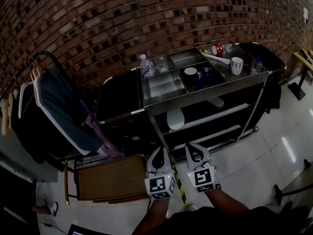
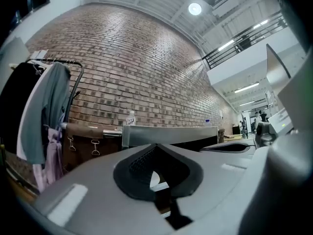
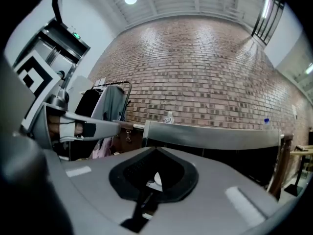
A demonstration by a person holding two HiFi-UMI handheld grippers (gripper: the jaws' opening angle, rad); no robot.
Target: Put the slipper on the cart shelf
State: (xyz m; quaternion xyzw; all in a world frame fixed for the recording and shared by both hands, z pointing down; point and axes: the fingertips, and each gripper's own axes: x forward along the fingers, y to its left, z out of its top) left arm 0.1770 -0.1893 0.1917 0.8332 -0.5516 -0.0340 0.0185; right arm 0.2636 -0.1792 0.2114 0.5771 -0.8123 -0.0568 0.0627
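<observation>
Slipper (image 1: 175,119), white: lies at the left end of the cart's middle shelf (image 1: 220,114), and its near end seems to hang past the shelf's front edge. A knock to the cart (image 1: 205,94) could therefore tip it onto the floor (image 1: 254,165). Left tool (image 1: 159,152) and right tool (image 1: 196,148): both held level just short of that front edge, jaws pressed together with nothing in them; a forward drift of either could catch the overhang and drag the slipper off.
</observation>
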